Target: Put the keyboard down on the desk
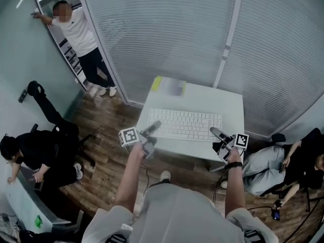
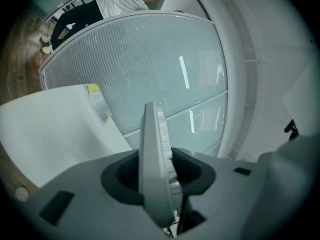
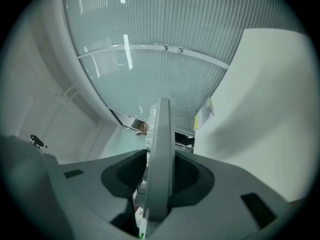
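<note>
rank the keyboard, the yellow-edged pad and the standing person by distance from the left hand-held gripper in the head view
1. keyboard, its end in the left hand-held gripper
2. yellow-edged pad, at the desk's far edge
3. standing person, beyond the desk, upper left

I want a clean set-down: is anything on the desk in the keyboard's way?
Nothing visible. The desk is bare around the keyboard; a flat yellow-edged pad lies at the far edge, apart from it. The patch directly under the keyboard is hidden.
</note>
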`<state>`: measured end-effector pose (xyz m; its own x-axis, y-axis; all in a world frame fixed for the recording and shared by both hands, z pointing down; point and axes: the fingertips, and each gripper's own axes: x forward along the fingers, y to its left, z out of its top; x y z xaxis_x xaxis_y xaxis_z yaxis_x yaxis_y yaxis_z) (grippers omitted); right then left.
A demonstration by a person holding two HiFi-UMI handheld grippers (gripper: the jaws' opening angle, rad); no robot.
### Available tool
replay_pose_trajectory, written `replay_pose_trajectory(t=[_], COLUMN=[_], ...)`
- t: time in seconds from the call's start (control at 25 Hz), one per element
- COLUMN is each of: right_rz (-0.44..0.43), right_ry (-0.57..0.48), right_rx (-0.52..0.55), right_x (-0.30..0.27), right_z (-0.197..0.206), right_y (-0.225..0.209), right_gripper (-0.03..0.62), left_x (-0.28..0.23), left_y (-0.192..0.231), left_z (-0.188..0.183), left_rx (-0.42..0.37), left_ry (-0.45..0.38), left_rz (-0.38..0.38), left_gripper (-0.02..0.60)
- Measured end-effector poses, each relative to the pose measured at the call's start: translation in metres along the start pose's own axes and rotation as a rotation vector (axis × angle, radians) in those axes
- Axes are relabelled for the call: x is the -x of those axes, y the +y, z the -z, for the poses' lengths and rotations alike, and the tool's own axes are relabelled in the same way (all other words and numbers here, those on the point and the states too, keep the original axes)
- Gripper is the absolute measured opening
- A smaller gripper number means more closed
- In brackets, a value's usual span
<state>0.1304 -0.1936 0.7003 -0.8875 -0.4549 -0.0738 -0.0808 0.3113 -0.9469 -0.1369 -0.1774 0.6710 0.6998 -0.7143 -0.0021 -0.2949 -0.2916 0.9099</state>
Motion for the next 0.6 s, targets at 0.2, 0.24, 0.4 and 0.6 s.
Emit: replay_pose_trajectory(t=[0.2,0.24,0.4,0.6], right_rz=[-0.016,-0.013,-0.019,-0.013], right_ry=[0.012,0.010,0.000,-0.006], right_rx=[0.015,0.016,0.005,-0.015], right_x=[0.002,0.003,0.001,0.001], right_z=[0.008,0.007,0.002,0.002], right_y=[-0.001,0.000,-0.001,-0.001], right_gripper=[0.140,0.140,0.140,0.140], left_x=[0.010,0.010,0.011,0.011], left_y=[-0.004,-0.004,-0.009,-0.011], left_z=[0.011,0.011,0.010,0.010], left_rx=[-0.042,-0.050,-0.068,-0.050], left_ry=[-0.027,-0.024,-0.016,-0.011], left_rz=[0.024,0.007,-0.034,-0.066], left_gripper=[0.153,0.153,0.153,0.157])
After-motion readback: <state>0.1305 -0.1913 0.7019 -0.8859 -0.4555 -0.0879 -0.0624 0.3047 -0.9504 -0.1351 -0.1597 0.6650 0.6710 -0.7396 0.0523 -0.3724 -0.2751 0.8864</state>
